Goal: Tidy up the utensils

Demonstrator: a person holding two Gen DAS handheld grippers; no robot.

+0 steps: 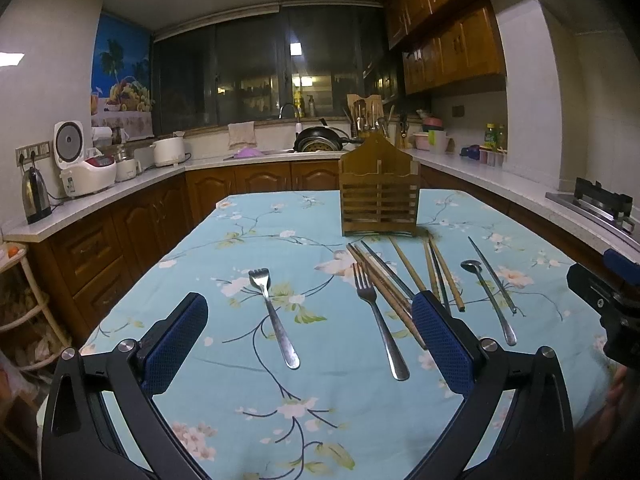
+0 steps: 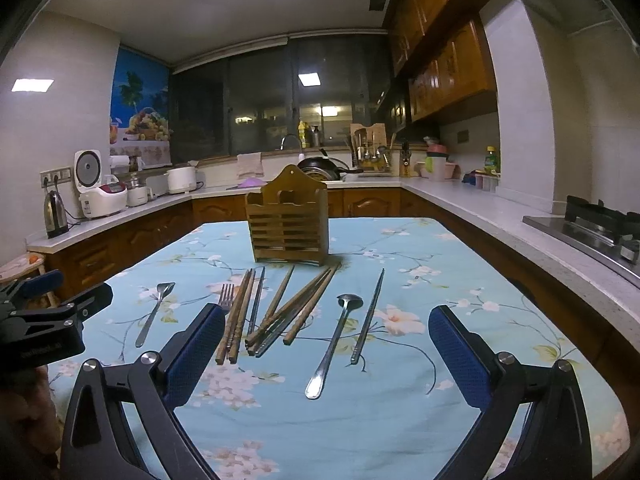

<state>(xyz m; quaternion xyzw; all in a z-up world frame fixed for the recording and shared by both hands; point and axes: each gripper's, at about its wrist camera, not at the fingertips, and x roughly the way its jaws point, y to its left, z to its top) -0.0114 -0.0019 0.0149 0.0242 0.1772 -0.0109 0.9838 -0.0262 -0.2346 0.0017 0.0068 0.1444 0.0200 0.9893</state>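
A wooden slatted utensil holder (image 1: 379,199) stands upright at the far middle of the table; it also shows in the right wrist view (image 2: 289,224). Before it lie a short fork (image 1: 272,312), a long fork (image 1: 378,328), several wooden chopsticks (image 1: 384,280), a metal spoon (image 1: 489,304) and a metal chopstick (image 1: 494,276). In the right wrist view the spoon (image 2: 334,344), wooden chopsticks (image 2: 296,312) and metal chopstick (image 2: 368,316) lie ahead. My left gripper (image 1: 310,312) is open and empty above the forks. My right gripper (image 2: 326,320) is open and empty above the spoon.
The table carries a blue floral cloth (image 1: 240,240). Wooden cabinets and a white counter ring the room, with a kettle (image 1: 35,196), rice cookers (image 1: 86,168), a sink with a pan (image 1: 320,140) and a gas stove (image 2: 592,228) at right.
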